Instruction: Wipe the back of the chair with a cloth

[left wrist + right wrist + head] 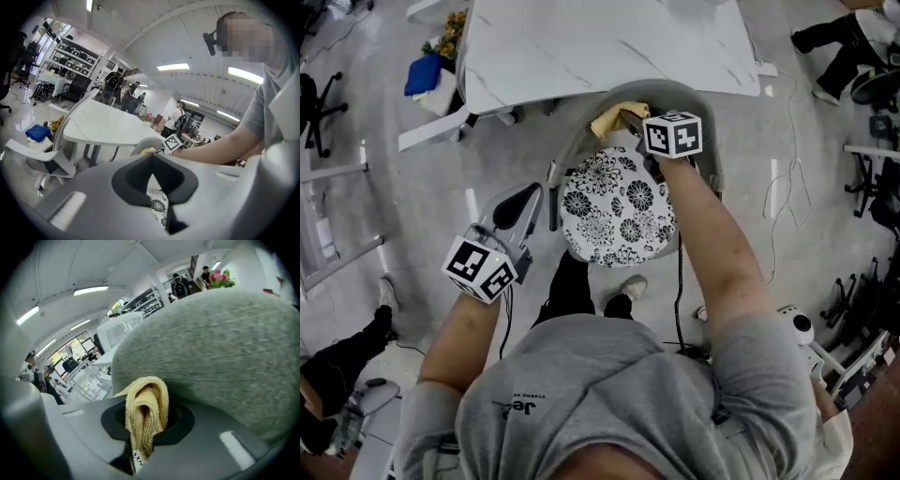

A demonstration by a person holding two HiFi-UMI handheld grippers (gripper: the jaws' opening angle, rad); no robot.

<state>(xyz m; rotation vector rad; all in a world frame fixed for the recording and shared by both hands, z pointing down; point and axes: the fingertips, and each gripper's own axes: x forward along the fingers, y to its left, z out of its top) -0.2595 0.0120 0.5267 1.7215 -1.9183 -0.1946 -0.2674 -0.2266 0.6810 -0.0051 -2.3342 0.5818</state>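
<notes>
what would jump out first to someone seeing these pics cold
The black-and-white flowered seat cushion in the middle of the head view catches the eye first. Just beyond it, the right gripper is shut on a folded yellow cloth, right up at the grey chair back. The left gripper hangs empty at the chair's left side.

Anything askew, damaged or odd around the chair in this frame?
Nothing stands out. The right gripper pinches the folded yellow cloth at the grey chair back; the floral seat cushion sits in place, and the left gripper hangs shut and empty.
</notes>
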